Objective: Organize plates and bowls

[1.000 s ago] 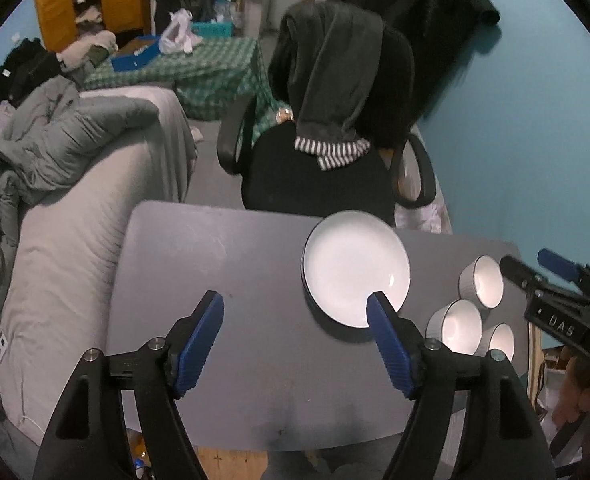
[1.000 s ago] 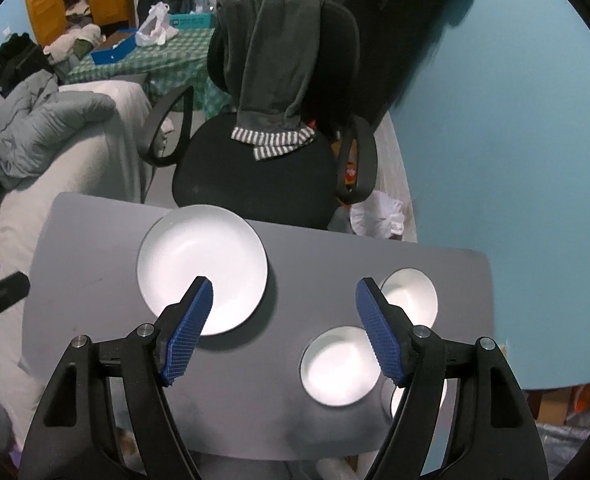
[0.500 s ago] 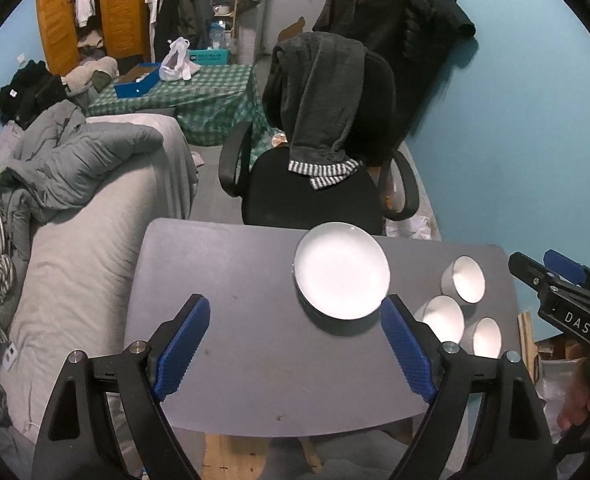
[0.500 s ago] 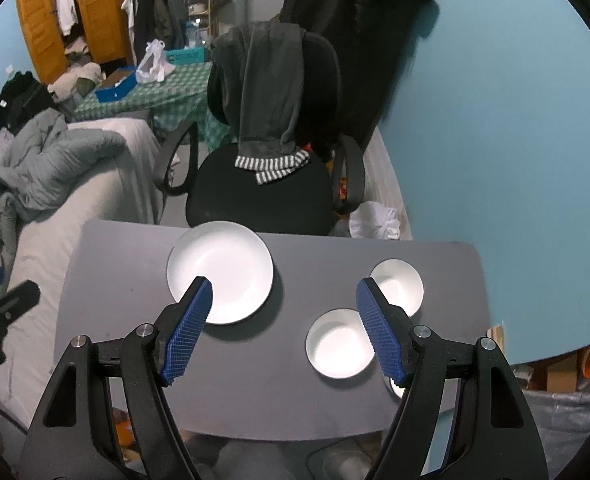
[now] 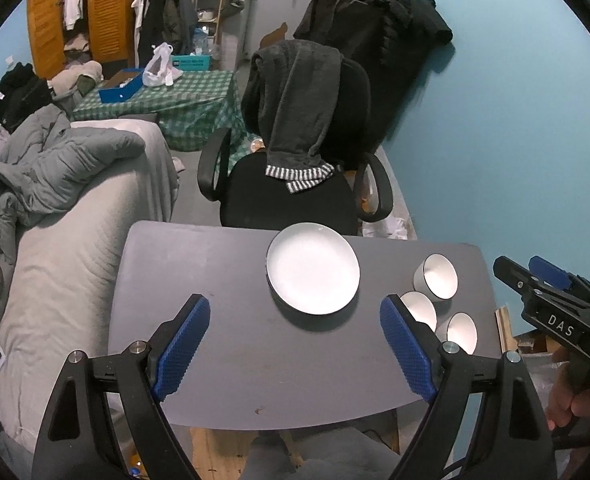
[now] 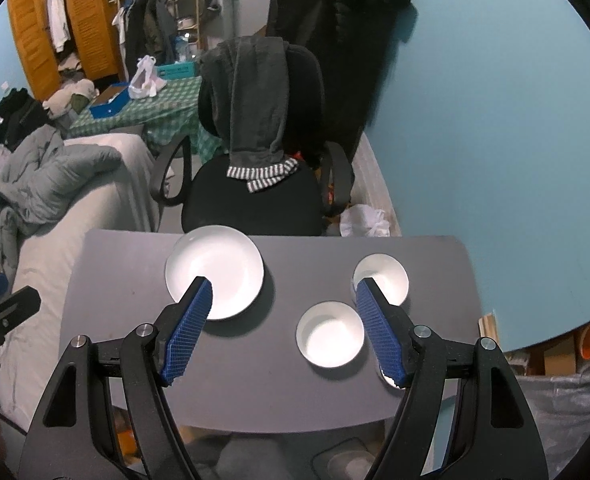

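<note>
Grey matte surface (image 5: 223,280) carries everything: round white plate stack (image 5: 313,268) near the far edge, three small white round bowls (image 6: 330,334) grouped toward the right edge, none nested yet. We judge the bowls sit loose because stacking hasn't started; the plates look sorted already. Left gripper (image 5: 295,346) jaws have just been opening and now stand spread wide, nothing between them. Right gripper (image 6: 283,330) jaws spread too, empty, hanging above the bowls, likely lined up for the nearest one. Both are well clear of the surface. Room: black office chair (image 5: 295,184) draped with dark grey clothing at the far edge, grey bed (image 5: 67,240) along the left edge, blue wall on the right.
</note>
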A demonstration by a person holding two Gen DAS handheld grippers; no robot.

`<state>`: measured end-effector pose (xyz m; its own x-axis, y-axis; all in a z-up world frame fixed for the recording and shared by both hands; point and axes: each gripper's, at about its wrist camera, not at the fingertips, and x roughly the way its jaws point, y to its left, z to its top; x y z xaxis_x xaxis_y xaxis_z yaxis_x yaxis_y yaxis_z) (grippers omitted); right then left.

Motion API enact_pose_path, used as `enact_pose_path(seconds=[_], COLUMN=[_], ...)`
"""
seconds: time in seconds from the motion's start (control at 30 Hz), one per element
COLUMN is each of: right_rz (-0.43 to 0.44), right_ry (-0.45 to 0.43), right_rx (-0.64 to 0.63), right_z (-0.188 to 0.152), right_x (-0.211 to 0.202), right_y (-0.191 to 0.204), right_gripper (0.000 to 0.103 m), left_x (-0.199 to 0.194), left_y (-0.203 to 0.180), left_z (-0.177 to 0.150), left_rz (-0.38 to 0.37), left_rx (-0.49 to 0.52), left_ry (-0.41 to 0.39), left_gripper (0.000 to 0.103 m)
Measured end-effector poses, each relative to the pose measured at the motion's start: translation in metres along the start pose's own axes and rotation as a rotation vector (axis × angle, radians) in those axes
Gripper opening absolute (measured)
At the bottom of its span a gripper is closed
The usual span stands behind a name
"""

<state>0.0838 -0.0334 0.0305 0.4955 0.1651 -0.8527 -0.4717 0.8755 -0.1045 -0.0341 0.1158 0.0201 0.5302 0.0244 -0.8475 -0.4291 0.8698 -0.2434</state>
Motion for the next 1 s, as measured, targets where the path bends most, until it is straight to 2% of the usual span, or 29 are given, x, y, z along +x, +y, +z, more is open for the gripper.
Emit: enact_pose_path(seconds=[0.43, 1.0], right_rz=[-0.037, -0.064], right_ry=[0.002, 0.024], right_rx=[0.048, 0.169], right_z=[-0.016, -0.031], right_x=[-0.012, -0.021], right_y=[-0.013, -0.037], right_gripper=[0.074, 0.074], left_x=[-0.002, -0.007], left_y=[-0.019, -0.052], left_z=[-0.011, -0.008], left_rz=[-0.051, -0.118], left_rx=[0.068, 0.184], left_ry=[0.012, 0.006], left_gripper=[0.088, 0.088])
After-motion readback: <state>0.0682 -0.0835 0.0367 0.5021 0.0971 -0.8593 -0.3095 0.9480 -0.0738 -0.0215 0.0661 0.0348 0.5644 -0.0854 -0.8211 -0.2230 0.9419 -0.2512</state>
